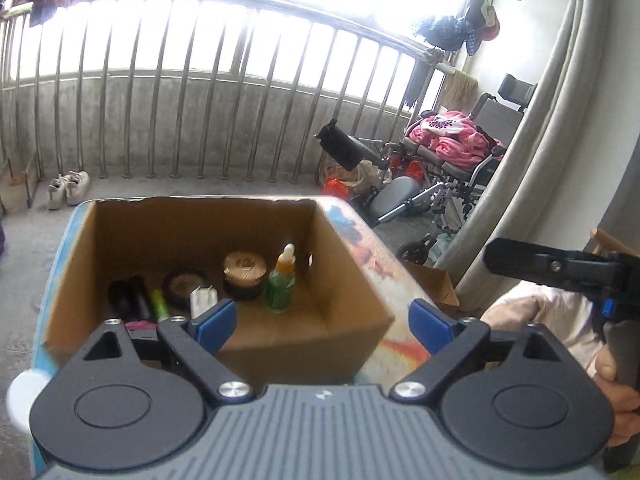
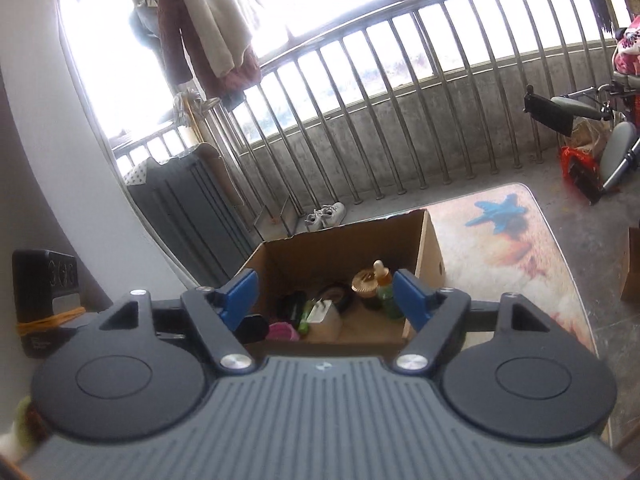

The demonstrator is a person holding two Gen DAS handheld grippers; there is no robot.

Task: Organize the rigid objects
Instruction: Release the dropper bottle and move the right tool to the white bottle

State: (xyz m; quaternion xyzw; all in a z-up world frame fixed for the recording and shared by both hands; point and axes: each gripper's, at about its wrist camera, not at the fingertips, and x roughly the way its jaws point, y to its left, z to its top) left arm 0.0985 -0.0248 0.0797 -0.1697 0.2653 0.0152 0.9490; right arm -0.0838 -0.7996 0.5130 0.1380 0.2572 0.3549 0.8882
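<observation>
The left claw stands wide open with nothing between its blue pads, and the right claw is open too, empty, both poised above the near edge of a cardboard box. The box sits on a surface covered in a pale patterned cloth with a blue shape printed on it. Inside the box lie the rigid objects: a green dropper bottle standing upright, a round gold-topped spool just beside it, a black ring-shaped roll, a white plug, a green tube and dark cylinders at the left end.

Beyond the surface runs a bare concrete floor up to a low wall with metal railing bars and bright windows. A pair of white shoes rests by the railing.

Only the left wrist view shows the right claw from the side, gripped by a hand, and a wheelchair heaped with pink cloth. Only the right wrist view shows hanging coats, a grey radiator and a black box on the wall.
</observation>
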